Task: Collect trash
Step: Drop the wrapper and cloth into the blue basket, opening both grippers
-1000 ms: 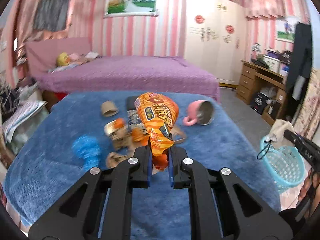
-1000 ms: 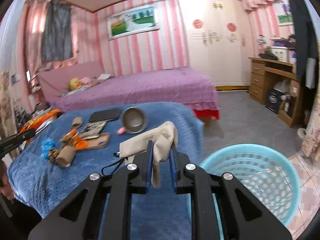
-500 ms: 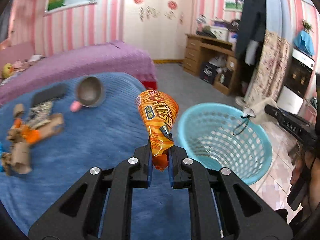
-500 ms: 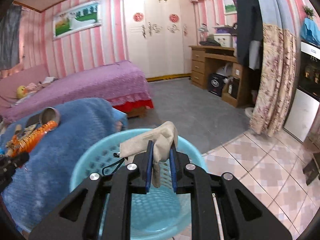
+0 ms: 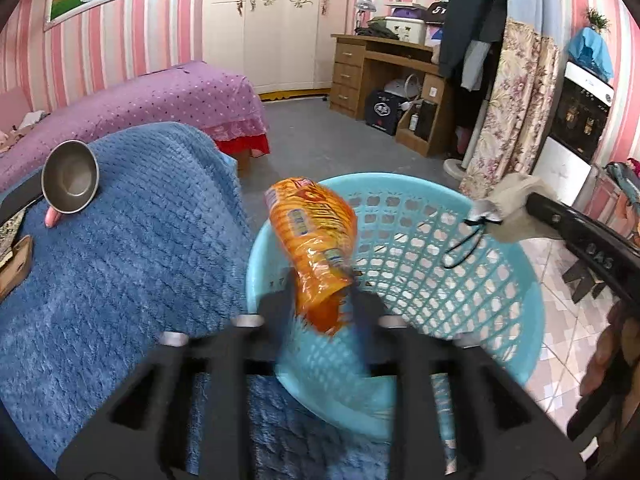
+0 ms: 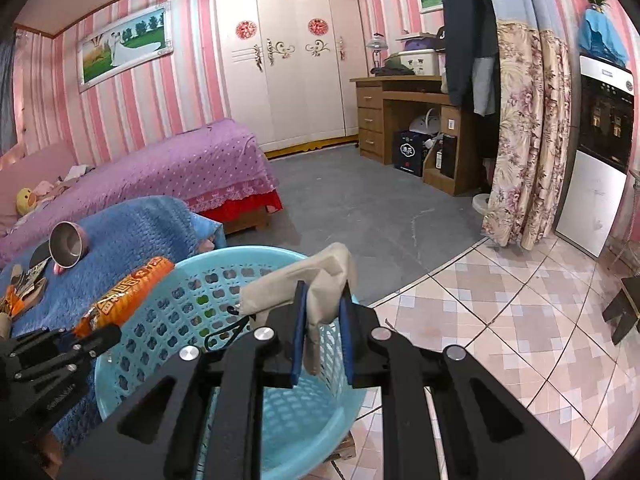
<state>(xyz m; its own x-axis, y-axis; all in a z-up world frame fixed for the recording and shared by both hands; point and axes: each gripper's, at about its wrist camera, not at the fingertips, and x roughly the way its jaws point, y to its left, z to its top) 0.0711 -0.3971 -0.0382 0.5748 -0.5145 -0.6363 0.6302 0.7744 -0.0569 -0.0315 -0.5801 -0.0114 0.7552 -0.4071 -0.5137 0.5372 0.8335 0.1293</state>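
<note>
Over the near rim of the light-blue basket, the left claw is opening its jaws, and the orange snack bag stands loose between them, blurred and seemingly slipping free. The right claw is clamped on a beige cloth pouch (a black cord dangles from it) held above the basket's far side. This looks like the drop-off step; next, the right claw needs to release the pouch over the basket. More litter remains on the blue blanket, beside a metal cup.
</note>
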